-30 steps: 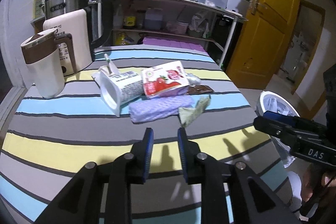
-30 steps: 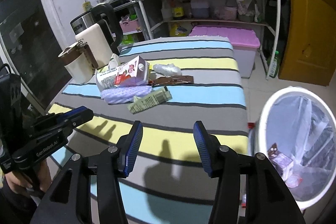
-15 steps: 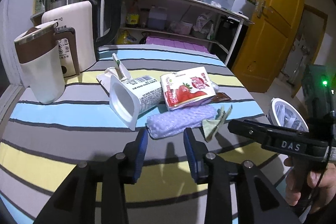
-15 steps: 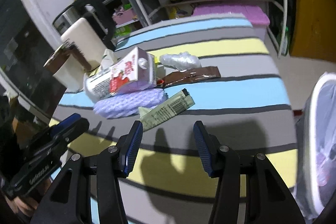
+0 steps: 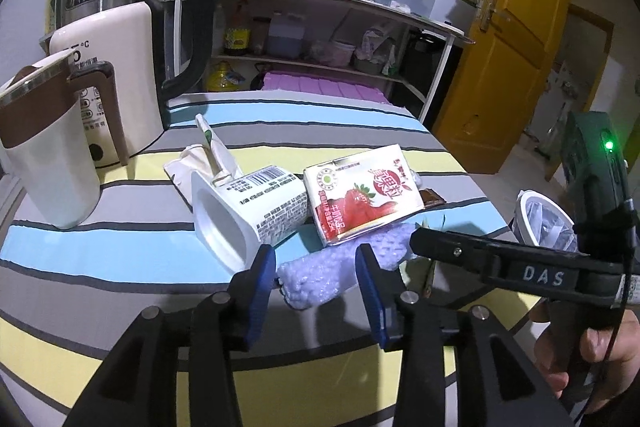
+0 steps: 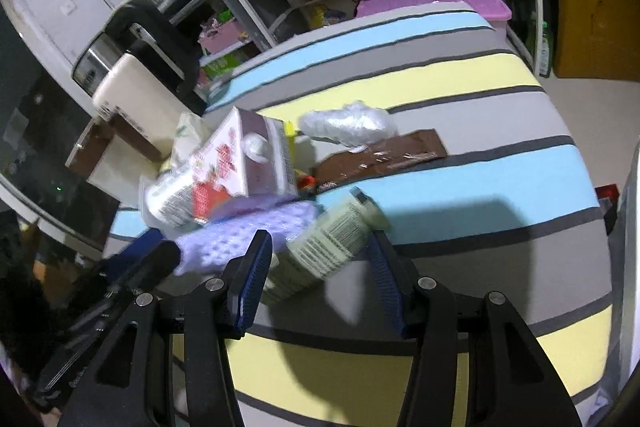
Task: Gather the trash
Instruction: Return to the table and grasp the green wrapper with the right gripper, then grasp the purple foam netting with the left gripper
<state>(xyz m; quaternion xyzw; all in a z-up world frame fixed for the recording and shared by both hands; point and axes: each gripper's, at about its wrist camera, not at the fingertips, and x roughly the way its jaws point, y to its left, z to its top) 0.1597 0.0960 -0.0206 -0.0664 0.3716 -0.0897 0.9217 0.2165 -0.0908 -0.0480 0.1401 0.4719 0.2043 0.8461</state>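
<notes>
While nearly all the rubbish lay in one heap on the striped table (image 5: 120, 355), I judged the collecting barely begun. Taking it from the left in my left-hand view: a crumpled white wrapper (image 5: 188, 163) with a paper tab standing up, then a white yogurt cup (image 5: 248, 211) on its side, its mouth towards me, then a strawberry milk carton (image 5: 360, 199) leaning on the heap, a brown wrapper (image 5: 434, 195) peeping out behind it, and at the front a lilac bubble-wrap piece (image 5: 320, 275). My left gripper (image 5: 316, 291) had just been widening its jaws; they stood apart on either side of the near end of that lilac piece, and I could not tell that either pad pressed on it, so I counted it as not yet gripped.

My right gripper (image 6: 320, 275) came next, jaws well parted and holding nothing, with the pale green packet (image 6: 332, 235) lying between and just ahead of its tips. Beyond it a clear plastic wad (image 6: 348, 123) sat on the cloth near the brown wrapper.

Farthest right, off the table's edge, stood the white bin (image 5: 540, 219) with its liner. I could not make out what it held. Every piece I could see on the table was yet to go in, so by my reckoning almost the whole job remained.
</notes>
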